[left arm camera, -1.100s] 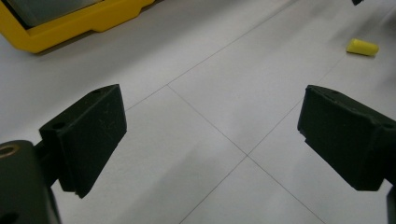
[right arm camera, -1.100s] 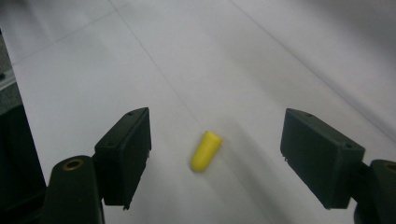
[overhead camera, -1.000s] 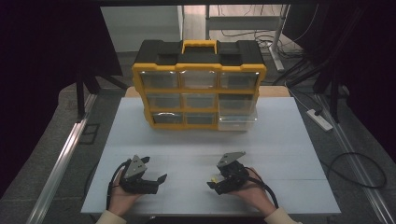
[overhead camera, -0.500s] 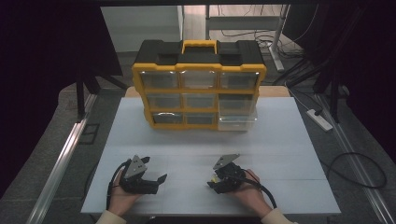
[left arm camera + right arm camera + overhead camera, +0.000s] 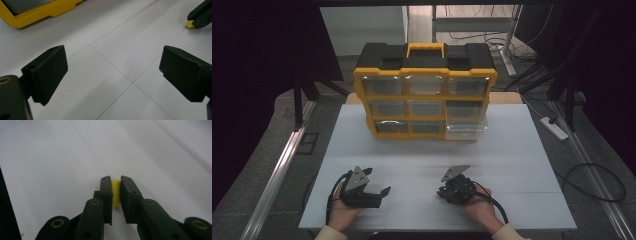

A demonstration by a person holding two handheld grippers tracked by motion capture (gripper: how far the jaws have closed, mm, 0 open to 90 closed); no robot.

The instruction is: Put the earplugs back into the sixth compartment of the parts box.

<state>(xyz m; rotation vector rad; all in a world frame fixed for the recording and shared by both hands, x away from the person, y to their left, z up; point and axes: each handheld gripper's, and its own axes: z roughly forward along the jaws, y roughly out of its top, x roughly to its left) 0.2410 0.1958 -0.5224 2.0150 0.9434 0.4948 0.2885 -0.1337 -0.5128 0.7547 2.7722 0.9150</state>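
Since the earlier high view, the right gripper (image 5: 115,195) has just been closing, and its jaws now clamp a small yellow piece (image 5: 115,192) between their pads, low over the white table (image 5: 512,150). Both hands have kept their places. In the left gripper view the same yellow piece (image 5: 190,24) peeks from the far gripper's tips at the upper right. The left gripper (image 5: 113,72) rests with its jaws wide apart and nothing between them. Farther back, well apart from both grippers, stands a yellow and black drawer organiser (image 5: 425,90), its bottom right drawer (image 5: 466,131) pulled out slightly.
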